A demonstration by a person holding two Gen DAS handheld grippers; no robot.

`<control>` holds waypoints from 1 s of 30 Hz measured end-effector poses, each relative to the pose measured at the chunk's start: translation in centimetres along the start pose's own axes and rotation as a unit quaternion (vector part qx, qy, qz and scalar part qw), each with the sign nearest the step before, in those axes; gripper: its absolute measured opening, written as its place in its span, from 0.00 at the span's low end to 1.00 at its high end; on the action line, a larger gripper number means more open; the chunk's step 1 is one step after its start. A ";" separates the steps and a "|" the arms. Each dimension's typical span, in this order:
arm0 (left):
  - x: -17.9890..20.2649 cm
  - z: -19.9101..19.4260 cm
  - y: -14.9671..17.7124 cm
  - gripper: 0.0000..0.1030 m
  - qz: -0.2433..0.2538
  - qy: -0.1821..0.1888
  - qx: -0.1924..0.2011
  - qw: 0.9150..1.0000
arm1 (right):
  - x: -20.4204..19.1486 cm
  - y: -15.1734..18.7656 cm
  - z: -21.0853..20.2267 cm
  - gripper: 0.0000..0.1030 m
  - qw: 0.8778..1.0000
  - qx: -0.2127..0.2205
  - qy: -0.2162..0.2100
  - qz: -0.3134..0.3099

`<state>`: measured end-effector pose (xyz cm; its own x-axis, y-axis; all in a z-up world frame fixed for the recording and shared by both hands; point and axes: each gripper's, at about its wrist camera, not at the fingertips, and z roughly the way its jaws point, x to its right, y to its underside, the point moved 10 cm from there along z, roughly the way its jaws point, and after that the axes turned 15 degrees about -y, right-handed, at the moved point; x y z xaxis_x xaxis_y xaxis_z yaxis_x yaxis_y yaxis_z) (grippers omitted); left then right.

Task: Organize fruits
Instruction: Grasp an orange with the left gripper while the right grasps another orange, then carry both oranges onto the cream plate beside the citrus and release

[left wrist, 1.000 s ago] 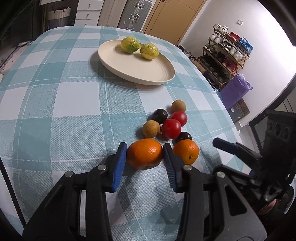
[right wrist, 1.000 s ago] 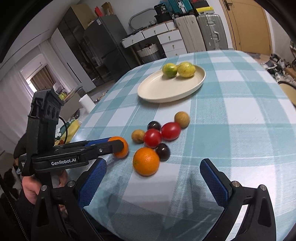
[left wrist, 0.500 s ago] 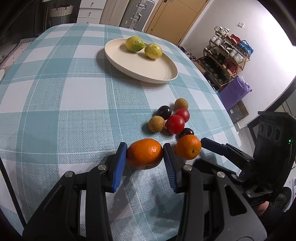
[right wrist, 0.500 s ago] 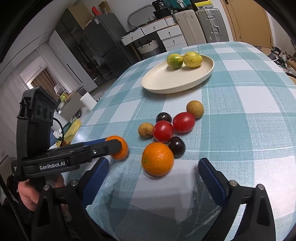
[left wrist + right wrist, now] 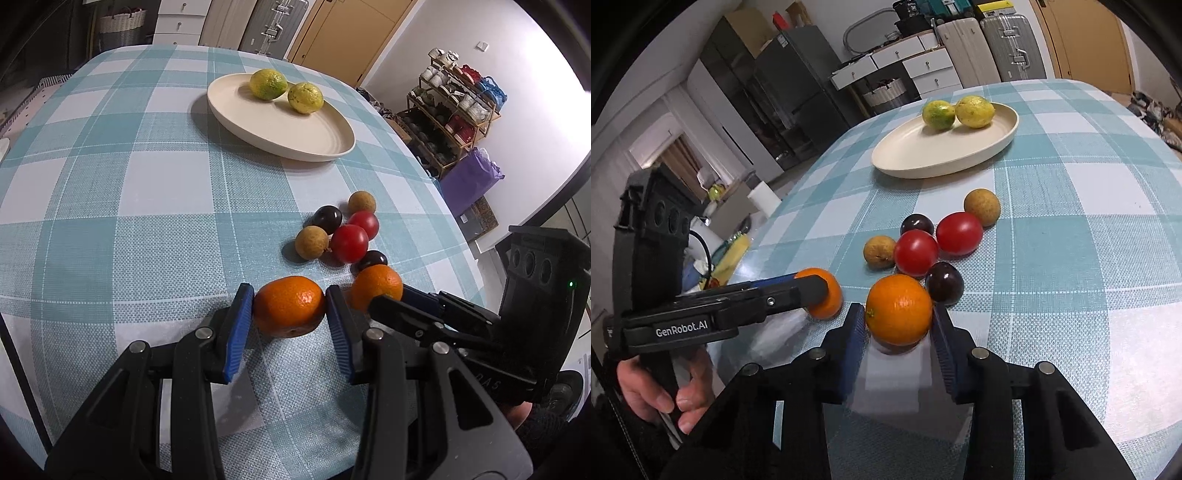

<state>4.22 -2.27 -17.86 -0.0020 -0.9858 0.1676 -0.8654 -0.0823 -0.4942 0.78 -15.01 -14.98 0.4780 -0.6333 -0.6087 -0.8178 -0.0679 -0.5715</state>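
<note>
My left gripper [image 5: 289, 301] is shut on a flattish orange mandarin [image 5: 288, 308] that rests on the checked tablecloth near the front edge. Just to its right, the jaws of my right gripper [image 5: 899, 319] are closing, and both blue pads touch a round orange [image 5: 899, 308], which also shows in the left wrist view [image 5: 376, 288]. The mandarin [image 5: 825, 295] and the left gripper's fingers [image 5: 809, 291] appear at the left of the right wrist view. A cream plate [image 5: 295, 136] at the back holds two yellow-green citrus fruits [image 5: 267, 84] [image 5: 305, 97].
Behind the round orange lies a tight cluster: two red tomatoes [image 5: 916, 253] [image 5: 959, 233], two dark plums [image 5: 945, 282] [image 5: 916, 224] and two brown longans [image 5: 879, 251] [image 5: 982, 206]. A person's hand [image 5: 661, 391] holds the left gripper's handle. The table's right edge [image 5: 461, 236] is close.
The right gripper's jaws came in from wide apart onto the round orange and it moved slightly nearer to the fruit. The left gripper kept its grip on the mandarin.
</note>
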 end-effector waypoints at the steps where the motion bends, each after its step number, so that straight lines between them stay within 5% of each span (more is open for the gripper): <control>1: 0.0 0.0 0.0 0.36 0.000 0.000 -0.001 1.000 | 0.1 0.0 -0.1 0.36 1.000 0.001 -0.002 0.002; 16: 0.0 0.1 -1.5 0.36 0.010 -0.009 0.003 1.000 | -2.7 -1.2 -2.5 0.36 0.997 0.044 -0.050 -0.028; 30: -2.4 -0.6 -9.4 0.36 -0.021 -0.019 0.040 0.999 | -2.9 -6.8 -3.8 0.36 0.994 0.074 -0.063 -0.058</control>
<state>12.10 0.91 -13.10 0.0533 -0.9860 0.1581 -0.8217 -0.1333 -0.5541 3.73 -15.65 -7.19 0.6095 -0.5263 -0.5929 -0.7035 -0.0144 -0.7105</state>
